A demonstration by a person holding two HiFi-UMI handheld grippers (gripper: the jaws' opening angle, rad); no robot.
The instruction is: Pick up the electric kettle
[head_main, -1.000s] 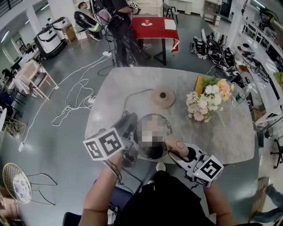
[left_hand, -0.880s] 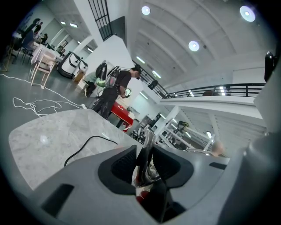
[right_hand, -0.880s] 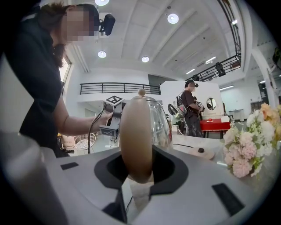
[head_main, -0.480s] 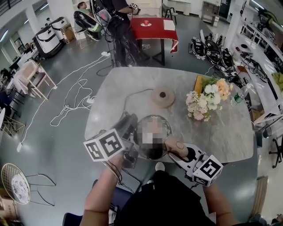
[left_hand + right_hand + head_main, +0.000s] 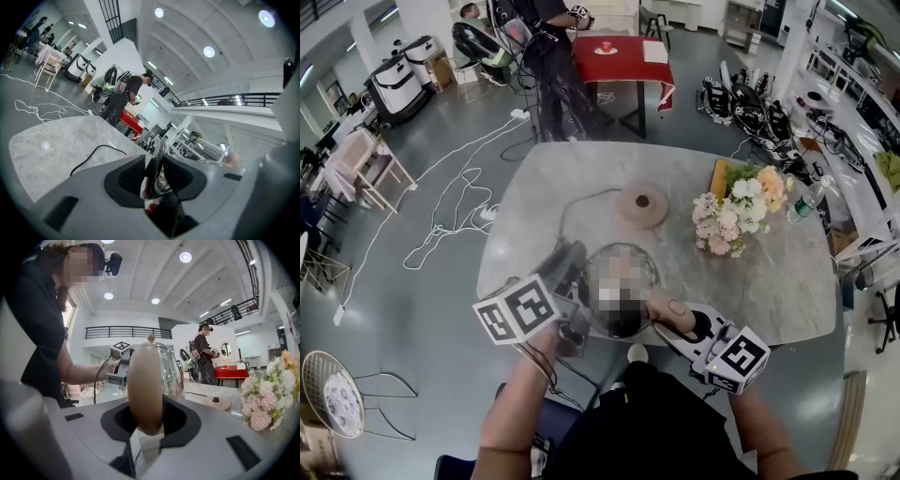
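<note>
The left tongs (image 5: 157,165) are seen clenched on a shiny edge of the electric kettle (image 5: 169,373), which is pinched upright between their dark pads; the right tongs (image 5: 147,419) are clenched on the kettle's tan handle (image 5: 144,385), gripped low down between both pads. In the head view the kettle is held between the two tongs at the near edge of the marble worktop (image 5: 769,281), with the left marker cube (image 5: 516,309) on one side and the right marker cube (image 5: 733,359) on the other; whether its bottom touches the worktop cannot be told. Farther along the worktop the kettle's round base (image 5: 642,205) is seen lying flat, well apart from the kettle; a black cord (image 5: 577,202) is led from it toward the left edge. To the right of the base a bouquet (image 5: 731,220) of pale flowers is laid. Beyond the worktop, on the grey floor, a red table (image 5: 623,58) is placed; a person (image 5: 553,56) in dark clothes is seen standing just beside it.
</note>
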